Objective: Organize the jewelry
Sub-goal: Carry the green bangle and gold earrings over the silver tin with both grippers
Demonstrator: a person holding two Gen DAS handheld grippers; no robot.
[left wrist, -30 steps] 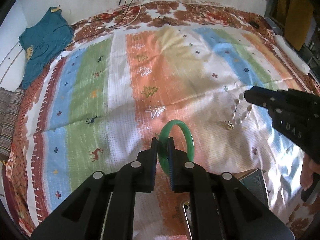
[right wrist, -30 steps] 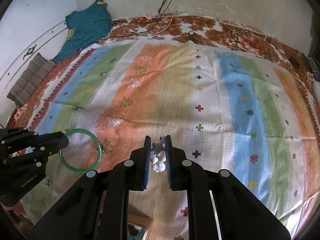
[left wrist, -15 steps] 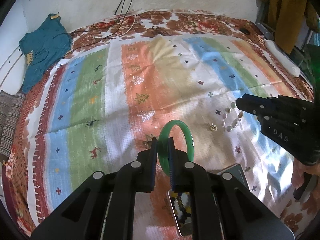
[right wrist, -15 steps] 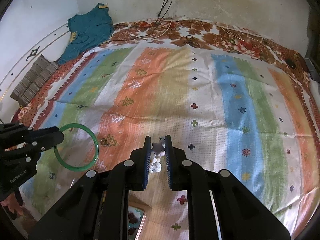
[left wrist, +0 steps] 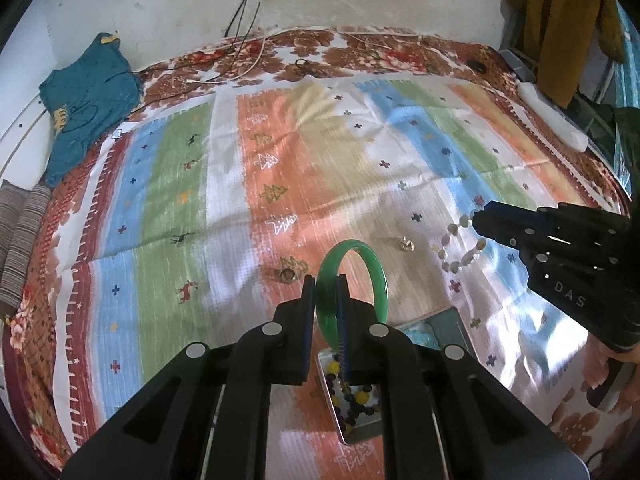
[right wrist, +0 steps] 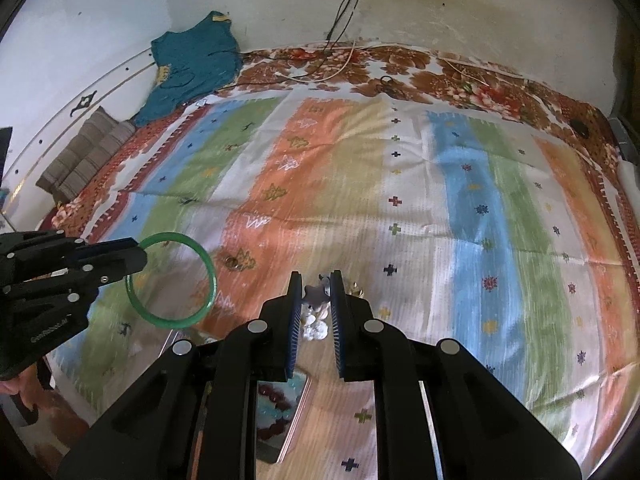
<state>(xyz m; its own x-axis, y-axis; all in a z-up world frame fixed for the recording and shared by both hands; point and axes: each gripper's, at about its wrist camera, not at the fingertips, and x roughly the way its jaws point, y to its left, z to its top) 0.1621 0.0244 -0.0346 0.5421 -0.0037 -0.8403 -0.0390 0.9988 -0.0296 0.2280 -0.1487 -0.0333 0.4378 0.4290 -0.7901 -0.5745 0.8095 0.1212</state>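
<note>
My left gripper [left wrist: 326, 280] is shut on a green bangle [left wrist: 376, 268], which stands upright above the striped cloth; the right wrist view shows the same bangle [right wrist: 200, 256] held by the left gripper [right wrist: 138, 258]. My right gripper [right wrist: 316, 280] is shut on a pale bead bracelet [right wrist: 316, 322] with a grey star charm. In the left wrist view that bracelet [left wrist: 464, 258] hangs from the right gripper [left wrist: 478, 222]. Below the left fingers lies an open metal box [left wrist: 452, 322] holding yellow and dark beads [left wrist: 358, 398]. Two small gold rings [left wrist: 406, 243] [left wrist: 286, 275] lie on the cloth.
A striped cloth [left wrist: 248, 168] covers a floral bedspread [left wrist: 352, 46]. A teal garment [left wrist: 86, 100] and a striped cushion [left wrist: 18, 240] lie at the far left. Cables [left wrist: 248, 64] run along the back. A white bar [left wrist: 554, 120] lies at the right edge.
Both grippers have drawn back and risen with their jewelry. The metal box with beads has come into view under the left fingers, and a second gold ring now shows on the cloth.
</note>
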